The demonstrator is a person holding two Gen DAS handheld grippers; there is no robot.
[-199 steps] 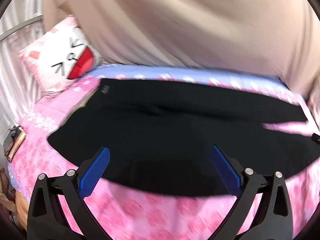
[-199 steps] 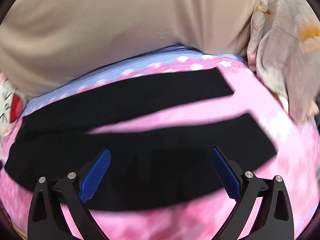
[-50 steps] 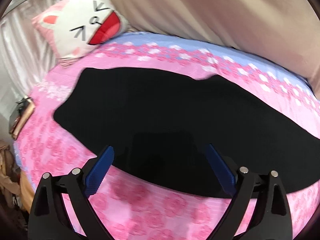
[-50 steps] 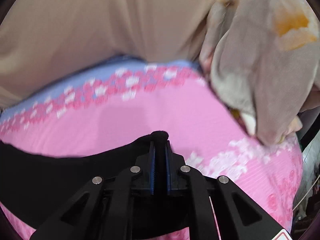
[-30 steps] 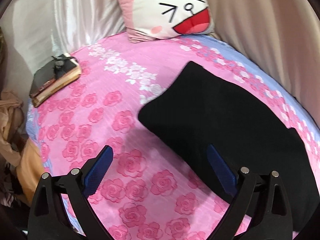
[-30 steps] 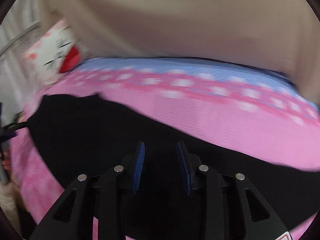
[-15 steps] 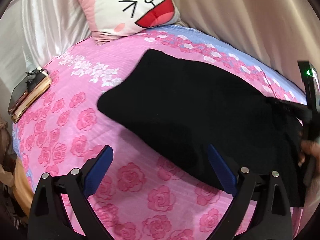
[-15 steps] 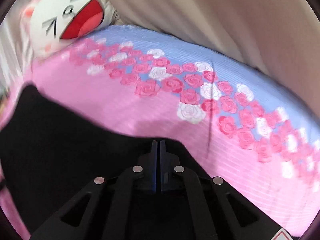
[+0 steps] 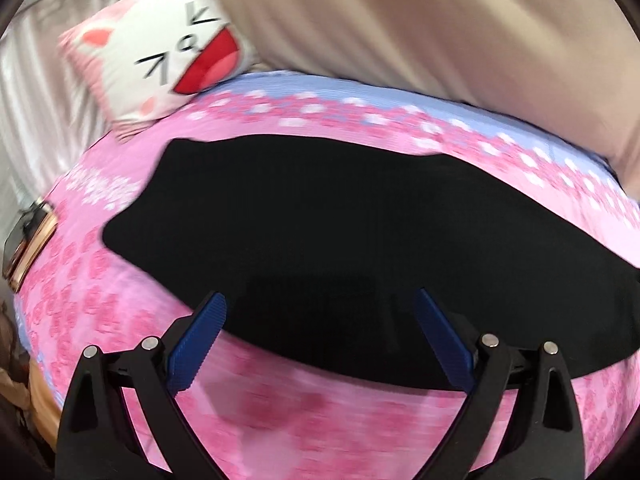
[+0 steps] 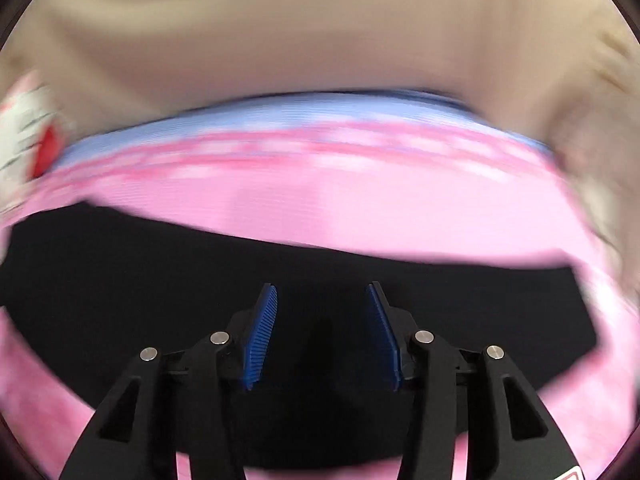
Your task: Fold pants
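The black pants [image 9: 340, 232] lie flat as one folded dark shape on the pink rose bedspread [image 9: 280, 412]. My left gripper [image 9: 320, 308] is open and empty, hovering over the pants' near edge. In the right wrist view the pants [image 10: 120, 280] fill the lower half, blurred by motion. My right gripper [image 10: 322, 300] is open with blue pads apart, just above the black cloth and holding nothing.
A white cat-face pillow [image 9: 168, 52] leans at the head of the bed, also at the left edge of the right wrist view [image 10: 24, 148]. A beige curtain [image 9: 420, 20] hangs behind. Books [image 9: 28, 248] lie at the bed's left edge.
My right gripper, shut on the pants half a second ago, has opened and let the cloth go. The left gripper has swung back over the pants' near edge, still open.
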